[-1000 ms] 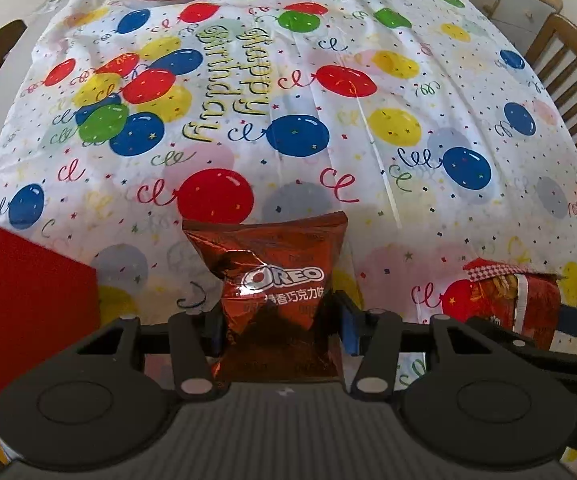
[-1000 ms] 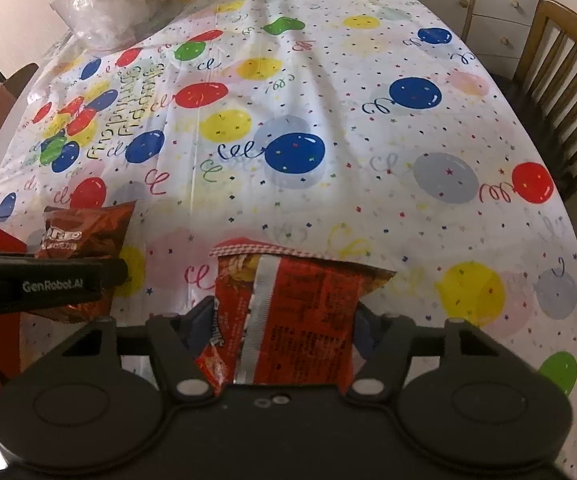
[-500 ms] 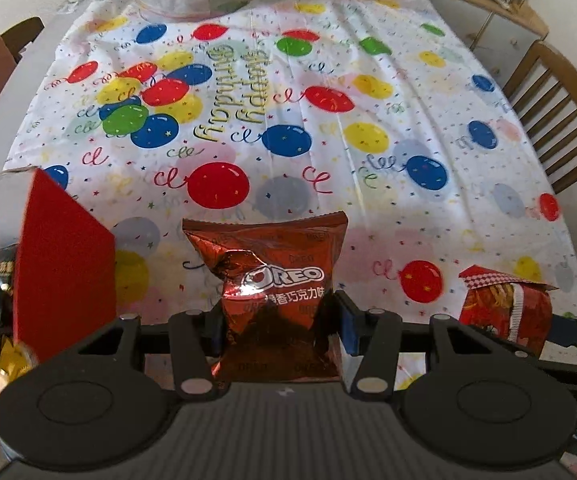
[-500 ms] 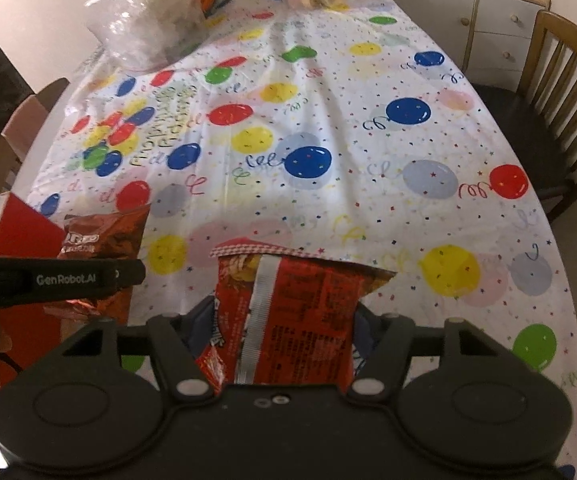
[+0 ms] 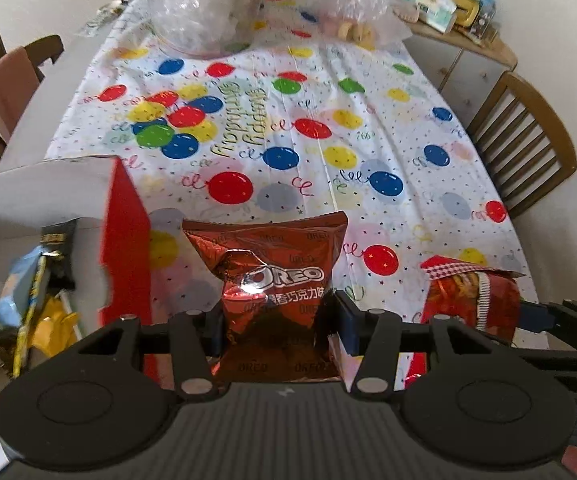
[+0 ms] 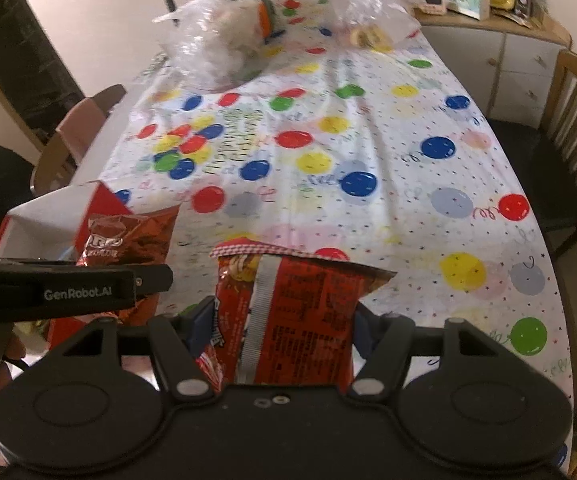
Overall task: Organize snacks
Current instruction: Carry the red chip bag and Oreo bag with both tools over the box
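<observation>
Moved: you've lifted both crinkly foil packs above the tablecloth [image 5: 368, 92]; red box [image 5: 124, 240] now visible.
Left gripper [image 5: 276, 316]: clamps Oreo pack [image 5: 272, 280].
Right gripper [image 6: 276, 320]: clamps red snack bag [image 6: 300, 312].

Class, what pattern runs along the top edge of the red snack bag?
A red-and-white check band tops the red snack bag, clearest in the right wrist view.

Premises: private home, dining area. Long dining table [image 5: 68, 92] ahead of tongs, covered by party tablecloth [image 5: 328, 128] printed with balloons and "Happy Birthday". Wooden slat-back chair [image 5: 528, 136] right of tongs; second chair [image 5: 20, 76] with pink cloth over its back, left. Far right beyond table end: pale sideboard [image 6: 508, 60] with drawers, wooden top cluttered with household items, details too small to read. Clear plastic bags [image 5: 204, 12] of food at far end of table. Plain light walls.
</observation>
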{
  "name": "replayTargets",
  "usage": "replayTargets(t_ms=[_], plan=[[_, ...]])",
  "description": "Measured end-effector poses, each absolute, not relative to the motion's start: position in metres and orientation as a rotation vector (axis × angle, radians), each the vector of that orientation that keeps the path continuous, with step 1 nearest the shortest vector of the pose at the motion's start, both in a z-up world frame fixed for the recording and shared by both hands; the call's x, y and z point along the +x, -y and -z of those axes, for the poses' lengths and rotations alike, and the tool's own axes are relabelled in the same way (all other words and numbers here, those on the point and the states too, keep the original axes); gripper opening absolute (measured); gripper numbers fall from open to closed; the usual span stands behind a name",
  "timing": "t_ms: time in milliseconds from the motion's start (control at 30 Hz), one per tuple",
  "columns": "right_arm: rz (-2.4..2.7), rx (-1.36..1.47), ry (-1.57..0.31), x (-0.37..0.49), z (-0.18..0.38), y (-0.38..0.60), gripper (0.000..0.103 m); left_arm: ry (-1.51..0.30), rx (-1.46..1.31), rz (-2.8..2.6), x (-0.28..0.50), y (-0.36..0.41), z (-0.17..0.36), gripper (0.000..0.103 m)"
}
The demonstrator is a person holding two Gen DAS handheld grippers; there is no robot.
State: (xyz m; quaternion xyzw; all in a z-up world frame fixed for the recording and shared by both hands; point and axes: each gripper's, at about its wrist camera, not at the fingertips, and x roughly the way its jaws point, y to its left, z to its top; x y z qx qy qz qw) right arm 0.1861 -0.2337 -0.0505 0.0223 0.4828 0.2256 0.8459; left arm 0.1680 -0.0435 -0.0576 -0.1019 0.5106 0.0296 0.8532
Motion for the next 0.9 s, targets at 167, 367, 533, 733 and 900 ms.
replayTargets(t_ms=[167,367,533,733,900], plan=[[-0.509,0.037,-1.0,0.169,0.037,0.22,0.066,-1.043,-0.233,-0.065,0.141,0.025,0.04,0.05],[-0.535,0.028,-0.979,0.153,0.025,0.197,0.066,-1.019,-0.264,-0.091,0.115,-0.006,0.028,0.05],[-0.563,0.014,-0.959,0.142,0.016,0.171,0.066,-0.991,-0.269,-0.111,0.098,-0.034,0.019,0.05],[-0.593,-0.013,-0.943,0.132,0.01,0.133,0.066,-0.959,-0.272,-0.156,0.082,-0.077,0.009,0.05],[-0.616,-0.035,-0.933,0.128,0.007,0.099,0.066,-0.947,-0.277,-0.207,0.07,-0.117,0.007,0.05]])
